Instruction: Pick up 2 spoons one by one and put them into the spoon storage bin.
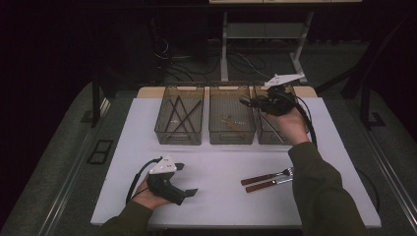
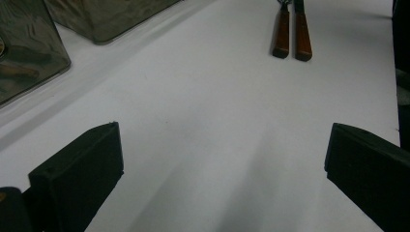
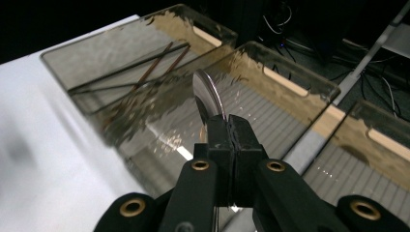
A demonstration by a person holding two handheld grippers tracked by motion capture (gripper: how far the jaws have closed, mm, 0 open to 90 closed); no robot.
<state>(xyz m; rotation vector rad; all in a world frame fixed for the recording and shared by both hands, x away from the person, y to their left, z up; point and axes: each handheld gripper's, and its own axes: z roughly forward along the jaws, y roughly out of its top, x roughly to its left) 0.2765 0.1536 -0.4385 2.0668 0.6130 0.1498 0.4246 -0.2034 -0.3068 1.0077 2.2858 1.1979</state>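
Observation:
My right gripper (image 1: 256,102) hangs over the row of clear bins, shut on the handle of a metal spoon (image 1: 244,100). In the right gripper view the jaws meet (image 3: 227,126) with the spoon's bowl (image 3: 208,94) sticking out past them, above the middle bin (image 3: 290,87). My left gripper (image 1: 188,179) rests low at the table's front left, open with nothing between its fingers (image 2: 82,169). Two wooden-handled utensils (image 1: 268,179) lie side by side on the white table, ahead of the left gripper (image 2: 222,159) in its own view (image 2: 291,31).
Three clear bins stand in a row at the back of the white table (image 1: 216,167): the left bin (image 1: 178,136) holds dark chopsticks (image 1: 179,114), the middle bin (image 1: 231,136) some golden pieces, the right bin (image 1: 269,136) lies under my right hand. Cables and table legs lie beyond.

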